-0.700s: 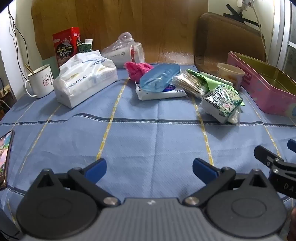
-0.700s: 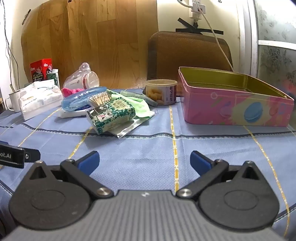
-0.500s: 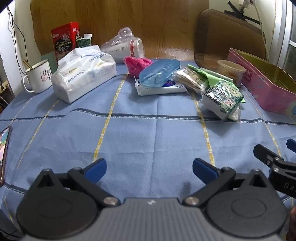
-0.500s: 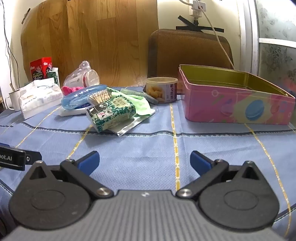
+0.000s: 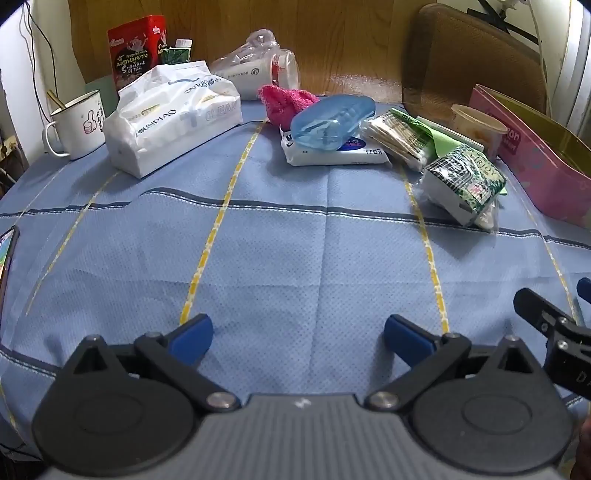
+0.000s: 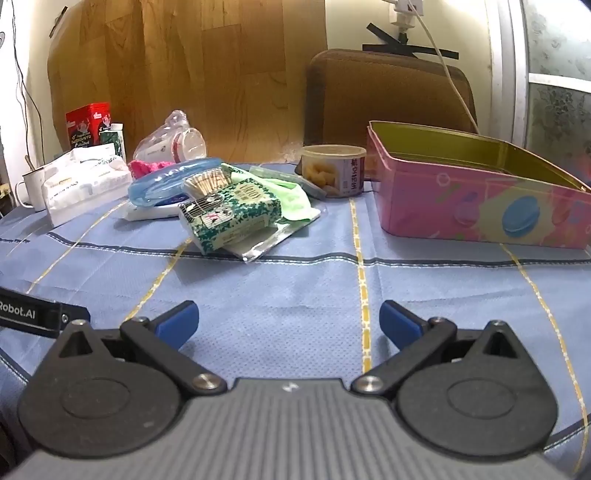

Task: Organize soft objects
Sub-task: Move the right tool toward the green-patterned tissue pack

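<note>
My left gripper (image 5: 297,334) spread, empty, above desk (image 5: 295,258); my right gripper (image 6: 288,319) spread, empty; pink tin (image 6: 480,206) ahead-right; tissue pack (image 5: 170,114) far-left.

A blue tablecloth (image 5: 295,251) with dark cross stripes and thin yellow lines covers the table and fills the lower part of both views. Behind the table stands a wood-grain panel (image 6: 192,74), leaning against or fixed to a pale cream wall (image 6: 354,22). A brown padded chair back (image 6: 388,96) rises at the far edge of the table, right of the panel. Above it, a wall socket (image 6: 402,5) holds a plug with a white cable (image 6: 447,70) running down across the chair; black tape strips (image 6: 410,51) sit on the wall nearby. At the far right, a white window frame (image 6: 513,70) borders patterned frosted glass (image 6: 557,107). Dark wires (image 6: 22,66) hang down the left wall.
</note>
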Motion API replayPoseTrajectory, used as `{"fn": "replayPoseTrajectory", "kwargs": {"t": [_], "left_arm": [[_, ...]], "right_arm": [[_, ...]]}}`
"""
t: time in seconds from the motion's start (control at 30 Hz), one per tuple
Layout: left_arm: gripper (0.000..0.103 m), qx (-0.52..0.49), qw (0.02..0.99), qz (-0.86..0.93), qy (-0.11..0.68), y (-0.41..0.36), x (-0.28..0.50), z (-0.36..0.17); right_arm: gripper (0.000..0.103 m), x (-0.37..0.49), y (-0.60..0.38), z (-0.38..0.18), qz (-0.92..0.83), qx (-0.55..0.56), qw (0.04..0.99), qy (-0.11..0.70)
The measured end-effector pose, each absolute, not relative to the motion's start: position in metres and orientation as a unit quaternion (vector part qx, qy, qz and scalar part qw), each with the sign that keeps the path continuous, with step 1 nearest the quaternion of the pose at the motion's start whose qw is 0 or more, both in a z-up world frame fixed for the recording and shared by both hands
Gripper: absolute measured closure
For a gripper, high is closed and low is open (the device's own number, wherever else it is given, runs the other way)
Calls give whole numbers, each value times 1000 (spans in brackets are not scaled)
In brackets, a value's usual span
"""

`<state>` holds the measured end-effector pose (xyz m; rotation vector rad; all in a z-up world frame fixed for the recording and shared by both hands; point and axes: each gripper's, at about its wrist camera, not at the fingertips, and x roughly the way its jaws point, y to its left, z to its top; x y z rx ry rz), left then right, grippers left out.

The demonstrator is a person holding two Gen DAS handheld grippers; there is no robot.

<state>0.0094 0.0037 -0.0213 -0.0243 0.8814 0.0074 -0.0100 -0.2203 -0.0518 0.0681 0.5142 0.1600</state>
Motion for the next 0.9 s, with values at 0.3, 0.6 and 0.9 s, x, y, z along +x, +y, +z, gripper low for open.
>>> {"fn": "replayPoseTrajectory", "kwargs": {"t": [0.3, 0.6, 0.9], "left_arm": [[0, -18, 906, 1, 424, 6, 9, -20], [0, -11, 908, 0, 419, 4, 8, -20], [0, -30, 913, -18, 406, 9, 7, -17]], "right_arm": [[0, -7, -225, -56, 87, 60, 956, 274], [0, -8, -228, -56, 87, 76, 956, 269], [0, -12, -220, -53, 120, 60, 956, 259]]}}
